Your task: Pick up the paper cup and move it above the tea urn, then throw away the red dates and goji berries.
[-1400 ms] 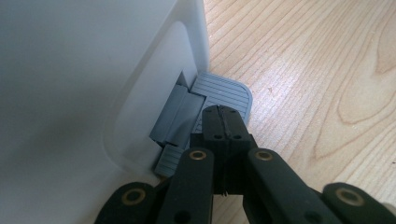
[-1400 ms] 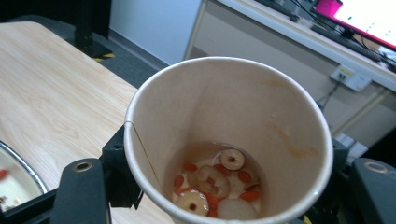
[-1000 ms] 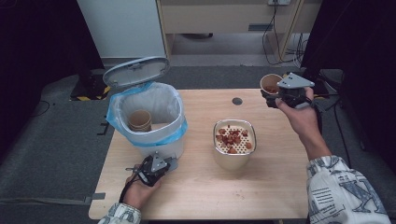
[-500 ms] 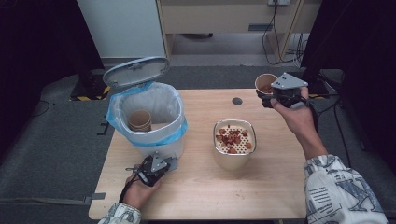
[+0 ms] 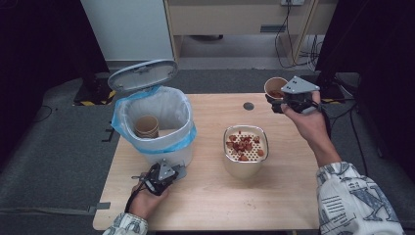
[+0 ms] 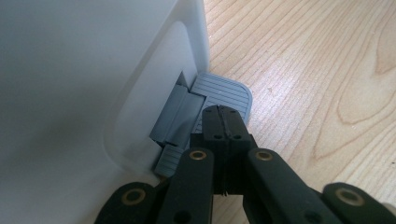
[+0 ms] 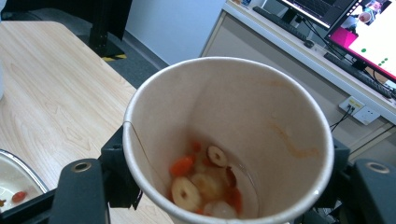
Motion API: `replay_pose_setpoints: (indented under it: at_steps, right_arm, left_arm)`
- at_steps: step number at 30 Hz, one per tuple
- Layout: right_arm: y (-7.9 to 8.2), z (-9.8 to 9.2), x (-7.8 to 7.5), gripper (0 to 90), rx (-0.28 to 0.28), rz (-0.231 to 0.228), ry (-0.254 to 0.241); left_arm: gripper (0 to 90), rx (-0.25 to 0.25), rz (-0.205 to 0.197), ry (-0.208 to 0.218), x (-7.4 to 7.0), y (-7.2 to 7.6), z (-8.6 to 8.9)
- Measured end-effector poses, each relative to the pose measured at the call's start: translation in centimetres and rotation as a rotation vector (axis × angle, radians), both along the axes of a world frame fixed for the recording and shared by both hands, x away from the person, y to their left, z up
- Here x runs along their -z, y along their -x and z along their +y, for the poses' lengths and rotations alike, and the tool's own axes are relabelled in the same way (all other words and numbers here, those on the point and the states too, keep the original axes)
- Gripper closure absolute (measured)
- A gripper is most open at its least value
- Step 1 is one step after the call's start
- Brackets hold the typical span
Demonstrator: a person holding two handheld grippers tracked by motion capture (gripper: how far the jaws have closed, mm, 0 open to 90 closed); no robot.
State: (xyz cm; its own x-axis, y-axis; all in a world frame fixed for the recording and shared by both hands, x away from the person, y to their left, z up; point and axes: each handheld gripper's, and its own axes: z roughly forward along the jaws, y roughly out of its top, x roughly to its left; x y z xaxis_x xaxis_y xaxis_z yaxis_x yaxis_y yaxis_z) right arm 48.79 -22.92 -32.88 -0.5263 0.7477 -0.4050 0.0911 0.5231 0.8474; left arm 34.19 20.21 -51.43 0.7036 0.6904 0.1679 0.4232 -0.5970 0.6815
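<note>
High view first: a white pedal bin lined with a blue bag [image 5: 155,128] stands on the light wooden table [image 5: 274,200] with its grey lid [image 5: 142,75] tipped up, and a brown paper cup [image 5: 146,126] already lies inside it. Beside the bin, a cream container topped with a perforated strainer [image 5: 245,148] holds a heap of red and pale fruit pieces, which suggests at least one cup has been emptied and thrown away. The left gripper [image 5: 161,175] sits low at the bin's front; in the left gripper view its jaws are pressed fully together with nothing between them, their tips bearing down on the grey ribbed foot pedal [image 6: 223,91], which I judge is what keeps the lid up. The right gripper [image 5: 286,99] is raised over the far right corner of the table, its jaws closed around a second tan paper cup [image 7: 224,140] that is upright, or nearly so. That cup contains sliced dates, red berries and a little liquid [image 7: 205,179]. What seems left is tipping these contents over the strainer and then dropping the emptied cup into the open bin.
</note>
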Motion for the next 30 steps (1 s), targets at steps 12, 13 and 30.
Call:
replay_pose_setpoints:
  at_steps: [12,13,30]
  right_arm:
    - [0.1,1.3,-0.1,29.8,-0.039,-0.01,0.028]
    - [0.1,1.4,-0.1,29.8,-0.041,-0.015,0.032]
    - [0.3,2.4,-0.3,29.8,-0.078,-0.032,0.059]
  left_arm:
    - [90.0,-0.001,0.0,0.002,0.0,0.0,0.0]
    - [90.0,0.0,0.0,0.002,0.0,0.0,0.0]
    - [90.0,-0.003,0.0,0.004,0.0,0.0,0.0]
